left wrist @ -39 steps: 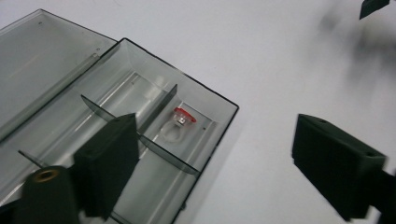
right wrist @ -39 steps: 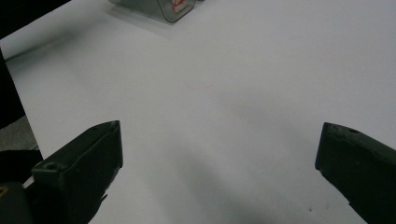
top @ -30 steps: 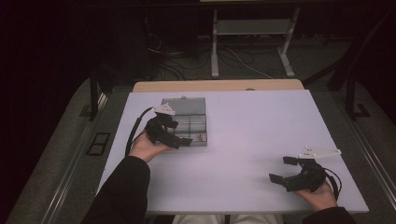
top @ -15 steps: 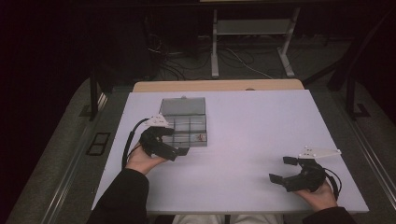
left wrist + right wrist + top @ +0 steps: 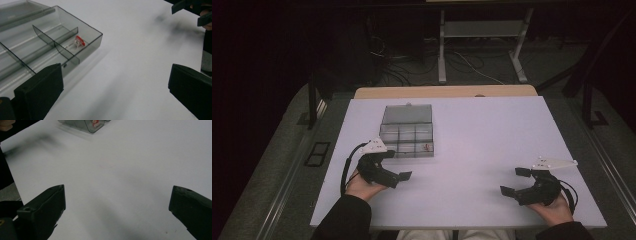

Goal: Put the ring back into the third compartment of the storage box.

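A clear smoky box (image 5: pixel 407 134) with several compartments sits on the white table (image 5: pixel 482 130), its lid folded open behind it. A small red and white piece (image 5: pixel 426 146) lies in its near right compartment, and that piece (image 5: pixel 79 41) sits close in the left gripper view. My left gripper (image 5: pixel 396 165) rests open on the table just in front of the box, nothing between its jaws. My right gripper (image 5: pixel 514 181) is open near the table's front right, also with nothing in it. From there the box (image 5: pixel 85 123) is far off at the top edge.
The table's front edge lies just under both hands. A wooden strip (image 5: pixel 447 92) borders the far edge. Beyond it are metal table legs (image 5: pixel 442 50) and cables on a dark floor. The other gripper (image 5: pixel 192 10) appears at the top right of the left gripper view.
My left gripper has drawn back from the box toward the person and now lies lower on the table. The right gripper has stayed put.
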Tool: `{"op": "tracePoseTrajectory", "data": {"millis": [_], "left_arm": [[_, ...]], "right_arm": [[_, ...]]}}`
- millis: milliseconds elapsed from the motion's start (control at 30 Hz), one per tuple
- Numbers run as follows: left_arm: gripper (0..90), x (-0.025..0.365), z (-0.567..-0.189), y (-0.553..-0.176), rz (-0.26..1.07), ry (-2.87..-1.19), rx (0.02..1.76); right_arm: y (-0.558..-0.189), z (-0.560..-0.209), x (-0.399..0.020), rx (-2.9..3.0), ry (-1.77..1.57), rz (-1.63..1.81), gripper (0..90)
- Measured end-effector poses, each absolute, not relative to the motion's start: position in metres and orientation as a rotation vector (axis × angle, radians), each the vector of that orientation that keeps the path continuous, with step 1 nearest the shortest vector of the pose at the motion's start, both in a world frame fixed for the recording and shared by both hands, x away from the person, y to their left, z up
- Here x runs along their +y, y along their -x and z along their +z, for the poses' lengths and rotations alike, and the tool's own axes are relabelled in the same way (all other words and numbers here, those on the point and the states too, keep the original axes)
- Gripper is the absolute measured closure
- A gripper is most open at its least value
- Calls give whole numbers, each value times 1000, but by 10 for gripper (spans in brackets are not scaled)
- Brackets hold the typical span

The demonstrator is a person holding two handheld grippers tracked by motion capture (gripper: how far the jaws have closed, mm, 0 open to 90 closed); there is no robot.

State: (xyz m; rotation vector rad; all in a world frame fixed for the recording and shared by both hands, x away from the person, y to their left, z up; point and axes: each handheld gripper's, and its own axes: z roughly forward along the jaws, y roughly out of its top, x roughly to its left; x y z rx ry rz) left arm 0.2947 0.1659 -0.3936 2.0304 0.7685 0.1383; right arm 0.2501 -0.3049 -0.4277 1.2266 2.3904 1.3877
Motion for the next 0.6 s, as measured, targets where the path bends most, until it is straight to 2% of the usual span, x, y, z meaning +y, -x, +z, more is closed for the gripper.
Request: {"op": "tracePoseTrajectory", "data": {"millis": [600], "left_arm": [[0, 172, -420, -272, 146, -1999, 794]], "right_arm": [[-249, -427, -305, 2393, -1222, 1390, 6]]}}
